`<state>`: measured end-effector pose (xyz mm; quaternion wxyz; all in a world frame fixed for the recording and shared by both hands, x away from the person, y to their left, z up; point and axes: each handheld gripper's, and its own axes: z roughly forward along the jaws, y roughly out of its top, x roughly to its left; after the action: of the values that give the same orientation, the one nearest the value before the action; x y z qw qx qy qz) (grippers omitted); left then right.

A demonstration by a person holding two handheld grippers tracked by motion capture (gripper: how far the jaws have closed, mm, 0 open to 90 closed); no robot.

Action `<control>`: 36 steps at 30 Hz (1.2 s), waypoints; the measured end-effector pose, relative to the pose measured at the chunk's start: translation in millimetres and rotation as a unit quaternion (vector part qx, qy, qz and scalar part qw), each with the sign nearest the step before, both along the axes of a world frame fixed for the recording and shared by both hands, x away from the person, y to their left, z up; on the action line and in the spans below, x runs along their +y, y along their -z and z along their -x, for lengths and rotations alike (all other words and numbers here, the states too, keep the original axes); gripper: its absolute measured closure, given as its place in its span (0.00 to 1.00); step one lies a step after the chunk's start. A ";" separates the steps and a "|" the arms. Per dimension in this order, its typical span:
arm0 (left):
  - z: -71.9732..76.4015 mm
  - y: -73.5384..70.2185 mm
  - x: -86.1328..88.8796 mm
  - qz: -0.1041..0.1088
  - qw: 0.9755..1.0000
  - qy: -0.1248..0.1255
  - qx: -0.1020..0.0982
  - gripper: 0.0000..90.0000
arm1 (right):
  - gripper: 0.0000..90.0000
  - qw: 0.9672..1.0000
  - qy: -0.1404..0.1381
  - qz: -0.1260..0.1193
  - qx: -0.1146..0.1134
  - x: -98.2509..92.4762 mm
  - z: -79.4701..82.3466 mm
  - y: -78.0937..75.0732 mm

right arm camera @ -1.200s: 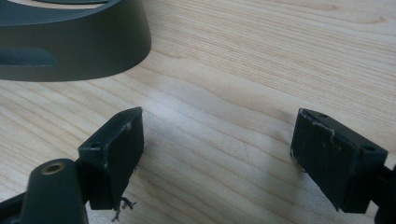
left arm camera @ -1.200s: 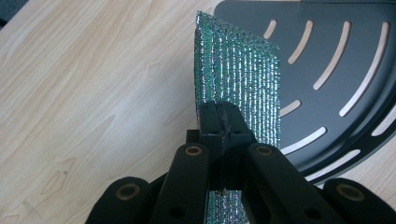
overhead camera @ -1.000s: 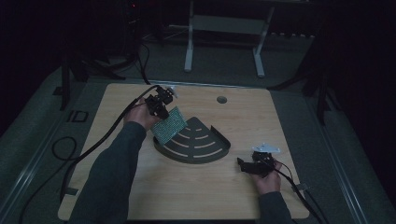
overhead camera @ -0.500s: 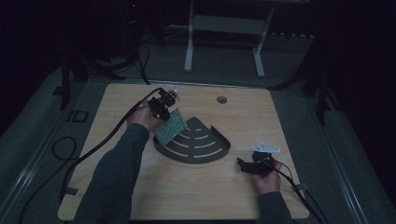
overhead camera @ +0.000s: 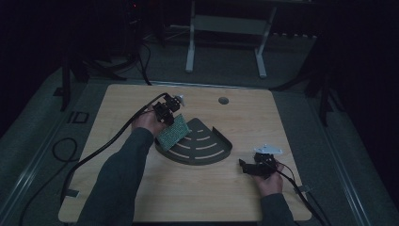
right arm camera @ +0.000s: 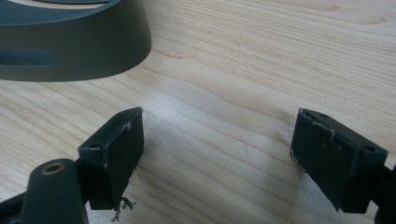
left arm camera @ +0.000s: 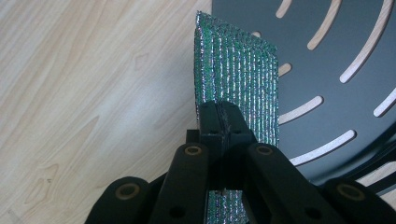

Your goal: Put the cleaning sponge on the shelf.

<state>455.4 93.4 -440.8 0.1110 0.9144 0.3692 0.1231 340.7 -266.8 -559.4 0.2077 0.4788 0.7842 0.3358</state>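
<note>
A dark quarter-round shelf with curved slots lies flat in the middle of the wooden table. My left gripper is shut on a thin green glittery sheet, which hangs tilted over the shelf's left corner. In the left gripper view the jaws pinch the sheet near its lower end, above the slotted shelf. My right gripper rests low on the table right of the shelf, open with nothing between its fingers. The shelf's rim wall shows at upper left in the right gripper view.
A round hole sits in the table near its far edge. Cables trail from both grippers, the left one off the table's left side. A white-legged stand is on the floor behind the table.
My left gripper has sunk a little with the green sheet, bringing it closer to the shelf's left corner. The right gripper has stayed put.
</note>
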 end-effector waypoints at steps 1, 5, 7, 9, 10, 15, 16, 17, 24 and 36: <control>0.3 0.9 -0.7 0.000 1.000 0.000 0.002 1.00 | 0.19 1.000 0.000 0.000 0.000 0.0 0.0 0.0; 1.0 4.2 -3.5 -0.004 1.000 0.004 0.007 1.00 | 0.19 1.000 0.000 0.000 0.000 0.0 0.0 0.0; 1.0 6.0 -4.5 -0.007 1.000 0.004 0.010 1.00 | 0.19 1.000 0.000 0.000 0.000 -0.1 -0.1 0.0; 1.0 8.2 -5.3 -0.014 1.000 0.007 0.011 1.00 | 0.19 1.000 0.000 0.000 0.000 0.0 -0.1 0.0; 1.1 9.1 -5.7 -0.017 1.000 0.006 0.011 1.00 | 0.19 1.000 0.000 0.000 0.000 0.0 -0.1 0.0; 1.6 10.5 -7.6 -0.023 1.000 0.006 0.011 1.00 | 0.19 1.000 -0.001 0.000 0.000 -0.1 -0.1 0.0; 1.5 10.8 -7.9 -0.025 1.000 0.006 0.011 1.00 | 0.19 1.000 -0.001 0.000 0.000 -0.1 -0.1 0.0; 1.3 11.2 -8.1 -0.026 1.000 0.007 0.011 0.99 | 0.19 1.000 -0.001 0.000 0.000 -0.1 -0.1 0.0; 0.4 13.2 -8.3 -0.040 0.999 0.005 0.007 0.99 | 0.19 1.000 -0.001 0.000 0.000 -0.1 -0.2 0.0; -1.6 16.3 -7.8 -0.052 0.999 0.002 0.009 0.99 | 0.19 1.000 -0.001 0.001 0.000 -0.2 -0.3 0.0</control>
<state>457.0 85.5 -457.1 0.0603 0.9207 0.3618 0.1332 341.0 -267.0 -559.4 0.2077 0.4775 0.7850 0.3357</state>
